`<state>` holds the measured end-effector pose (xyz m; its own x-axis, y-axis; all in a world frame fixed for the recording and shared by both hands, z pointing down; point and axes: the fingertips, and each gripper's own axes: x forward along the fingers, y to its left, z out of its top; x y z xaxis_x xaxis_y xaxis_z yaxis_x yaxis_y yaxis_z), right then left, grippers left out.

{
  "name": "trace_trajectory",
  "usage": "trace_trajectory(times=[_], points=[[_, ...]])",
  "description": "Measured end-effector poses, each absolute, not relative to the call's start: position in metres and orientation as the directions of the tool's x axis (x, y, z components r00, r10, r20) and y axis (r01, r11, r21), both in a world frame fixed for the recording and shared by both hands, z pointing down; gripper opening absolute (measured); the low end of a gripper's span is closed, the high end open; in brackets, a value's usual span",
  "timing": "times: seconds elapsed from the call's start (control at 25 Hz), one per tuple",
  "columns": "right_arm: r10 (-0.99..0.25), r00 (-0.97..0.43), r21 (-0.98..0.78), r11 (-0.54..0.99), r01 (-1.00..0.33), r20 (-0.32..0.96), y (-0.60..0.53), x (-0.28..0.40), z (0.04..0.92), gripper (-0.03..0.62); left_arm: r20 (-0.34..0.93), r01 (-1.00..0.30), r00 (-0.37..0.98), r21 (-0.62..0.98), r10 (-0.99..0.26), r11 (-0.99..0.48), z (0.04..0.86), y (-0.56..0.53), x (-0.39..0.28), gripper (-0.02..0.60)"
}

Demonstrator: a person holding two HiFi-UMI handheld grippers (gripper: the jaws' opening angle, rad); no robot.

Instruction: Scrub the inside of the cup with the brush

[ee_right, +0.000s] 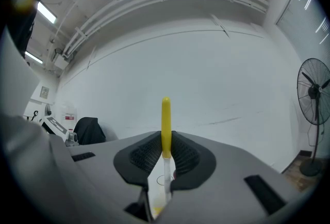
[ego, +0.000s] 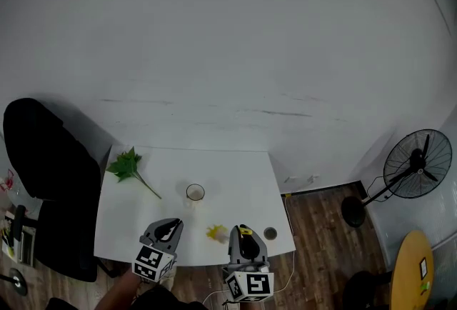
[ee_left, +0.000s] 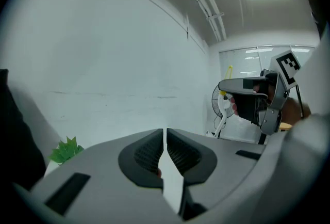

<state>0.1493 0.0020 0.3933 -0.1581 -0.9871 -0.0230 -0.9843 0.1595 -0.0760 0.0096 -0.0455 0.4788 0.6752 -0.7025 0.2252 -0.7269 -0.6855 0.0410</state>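
One glass cup (ego: pixel 195 192) stands upright near the middle of a white table (ego: pixel 235 176), well apart from both grippers; what it holds is too small to make out. One small dark round dish (ego: pixel 270 233) sits near the table's front right corner, its contents equally unclear. The right gripper (ego: pixel 243 236), its jaws clamped on the one brush (ee_right: pixel 165 114), holds the yellow handle tip upward above the pads, the pale shaft running down between them. The left gripper (ee_left: pixel 165 132) hovers beside it over the table's near edge, its jaws drawn together on nothing. One green leafy sprig (ego: pixel 128 166) lies at the table's left end, and one yellow object (ego: pixel 216 232), not identifiable, lies between the two grippers. One black chair (ego: pixel 50 166) and one standing fan (ego: pixel 416 164) flank the table.
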Motion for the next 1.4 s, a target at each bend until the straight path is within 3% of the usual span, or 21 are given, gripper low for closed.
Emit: trace_trajectory(times=[0.76,1.4], points=[[-0.986,-0.163,-0.093,0.159,-0.983,0.043,0.126,0.133,0.443,0.069,0.149,-0.741,0.665,0.009,-0.732,-0.671,0.451,0.076,-0.018,0.038],[-0.985,-0.168,-0.094,0.163,-0.982,0.048,0.151,0.127,0.445,0.069,0.153,-0.738,0.667,0.001,-0.729,-0.675,0.452,0.102,-0.018,0.038]])
